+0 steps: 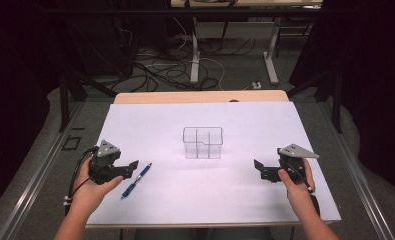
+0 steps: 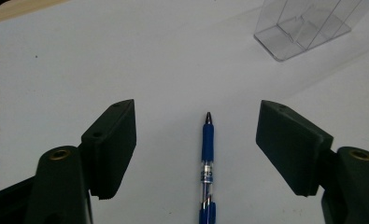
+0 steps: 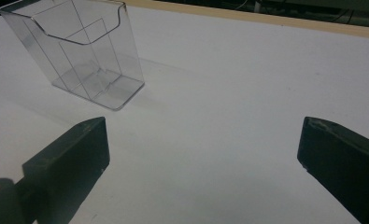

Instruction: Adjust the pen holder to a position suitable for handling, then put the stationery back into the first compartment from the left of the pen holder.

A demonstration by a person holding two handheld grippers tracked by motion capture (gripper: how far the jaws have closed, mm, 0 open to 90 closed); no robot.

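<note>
Here the left gripper (image 2: 198,140) hangs just above the white tabletop (image 1: 195,200) with its jaws spread apart, a blue pen (image 2: 207,163) lying flat between them but touched by neither pad. The pen's tip points away from the gripper, toward the far part of the tabletop, and its barrel runs back under the gripper's body. In the high view the left gripper (image 1: 133,167) sits at the near left, held in the person's left hand (image 1: 92,187), with the pen (image 1: 136,180) just beside its jaws, slanting toward the middle. The right gripper (image 3: 201,154), at the near right in the right hand (image 1: 297,185), has its jaws wide and holds nothing. Farther out, near the middle of the tabletop, stands a clear holder (image 1: 202,143) with compartments, upright, well apart from both grippers.
</note>
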